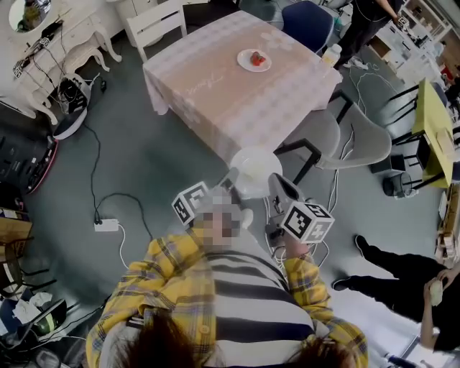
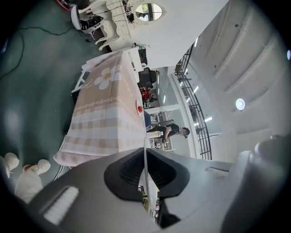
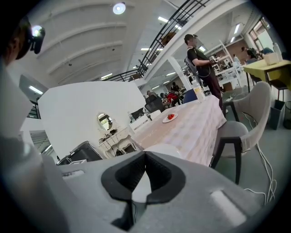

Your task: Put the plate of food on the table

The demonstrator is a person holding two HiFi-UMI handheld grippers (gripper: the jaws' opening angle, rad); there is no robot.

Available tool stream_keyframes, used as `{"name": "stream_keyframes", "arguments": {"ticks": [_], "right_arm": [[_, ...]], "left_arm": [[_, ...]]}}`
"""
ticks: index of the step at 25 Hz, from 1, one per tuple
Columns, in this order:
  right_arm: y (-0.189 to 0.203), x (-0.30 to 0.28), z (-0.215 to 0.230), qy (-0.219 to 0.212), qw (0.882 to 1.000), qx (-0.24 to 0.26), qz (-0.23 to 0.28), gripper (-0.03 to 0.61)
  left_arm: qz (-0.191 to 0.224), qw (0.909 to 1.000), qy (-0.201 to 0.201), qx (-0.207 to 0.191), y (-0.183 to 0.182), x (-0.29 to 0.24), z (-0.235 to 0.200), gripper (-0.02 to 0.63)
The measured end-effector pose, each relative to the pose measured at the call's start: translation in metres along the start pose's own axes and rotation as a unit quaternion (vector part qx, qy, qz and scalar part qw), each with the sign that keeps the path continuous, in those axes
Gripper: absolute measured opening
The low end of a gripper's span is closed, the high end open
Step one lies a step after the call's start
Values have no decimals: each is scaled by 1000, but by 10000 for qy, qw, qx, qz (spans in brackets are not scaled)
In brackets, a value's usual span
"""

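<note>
I hold a white plate [image 1: 253, 171] by its rim over the floor, just short of the near corner of the table [image 1: 215, 93] with its pink checked cloth. My left gripper [image 1: 228, 181] is shut on the plate's left edge and my right gripper [image 1: 277, 185] on its right edge. No food shows on this plate. In the left gripper view the plate [image 2: 145, 166] is a thin white edge between the jaws. In the right gripper view the plate [image 3: 161, 150] bulges beyond the jaws. Another plate with red food [image 1: 254, 60] sits on the table's far side, also visible [image 3: 170, 117].
A grey chair [image 1: 338, 136] stands at the table's right, a white chair [image 1: 157, 23] at its far end, a blue chair [image 1: 307, 25] behind. A bottle [image 1: 331, 54] stands by the far right corner. Cables and a power strip [image 1: 106, 225] lie left. People stand behind [image 1: 366, 21] and to the right [image 1: 410, 280].
</note>
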State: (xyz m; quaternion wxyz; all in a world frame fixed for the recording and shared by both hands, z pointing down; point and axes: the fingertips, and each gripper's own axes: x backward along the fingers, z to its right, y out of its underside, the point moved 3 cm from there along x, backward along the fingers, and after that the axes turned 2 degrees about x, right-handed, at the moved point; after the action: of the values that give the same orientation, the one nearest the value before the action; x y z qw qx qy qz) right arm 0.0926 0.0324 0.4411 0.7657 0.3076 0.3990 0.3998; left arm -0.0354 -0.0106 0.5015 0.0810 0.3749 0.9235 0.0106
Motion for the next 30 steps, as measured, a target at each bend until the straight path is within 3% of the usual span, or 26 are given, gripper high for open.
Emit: {"name": "stream_keyframes", "arguments": {"ticks": [11, 30], "right_arm": [[-58, -54, 57, -333, 9991, 82, -264, -2], [-113, -110, 105, -673, 9961, 370, -438, -2]], "left_arm": [[316, 9994, -124, 44, -17, -82, 8, 9], [950, 9954, -82, 107, -52, -155, 14, 9]]}}
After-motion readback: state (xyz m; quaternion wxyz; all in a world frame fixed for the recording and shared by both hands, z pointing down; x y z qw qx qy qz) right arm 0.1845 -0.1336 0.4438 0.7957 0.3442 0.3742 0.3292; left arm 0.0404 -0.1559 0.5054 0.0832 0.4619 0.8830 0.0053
